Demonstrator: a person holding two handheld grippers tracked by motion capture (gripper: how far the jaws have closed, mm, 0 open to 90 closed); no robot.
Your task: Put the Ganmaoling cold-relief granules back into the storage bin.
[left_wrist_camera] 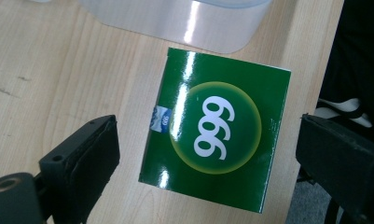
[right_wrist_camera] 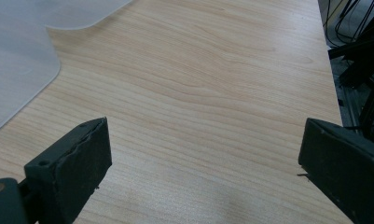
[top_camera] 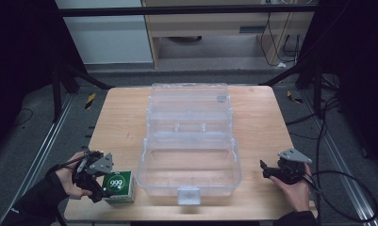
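A dark room with grey floor, black frame rails and a pale cabinet at the top of the high view is surrounding a light wooden worktop (top_camera: 116, 117) sitting in the middle of the frame.

At the lower left of the high view, a person's hand is holding the left gripper (top_camera: 98, 184) over the near left corner of the worktop, right above a green box (top_camera: 118, 186) printed with "999". The box is lying flat near the worktop's front edge, just left of the clear plastic case (top_camera: 189, 160). In the left gripper view the green box (left_wrist_camera: 217, 130) is sitting in the centre of the frame, between the two black jaws rising from the lower left and lower right. The jaws are standing wide apart, with bare wood showing between the left one and the box, and neither is pressing on it; nothing is in their hold. A rounded corner of the clear plastic case (left_wrist_camera: 175, 18) is lying along the top of that view, just beyond the box.

In the middle of the high view, the case is standing open, its lid folded back toward the top of the frame.

At the lower right, another hand is holding the right gripper (top_camera: 267, 169) beside the case, apart from it. In the right gripper view its jaws are gaping wide over bare wood, gripping nothing, with the case's edge (right_wrist_camera: 17, 60) at the upper left.
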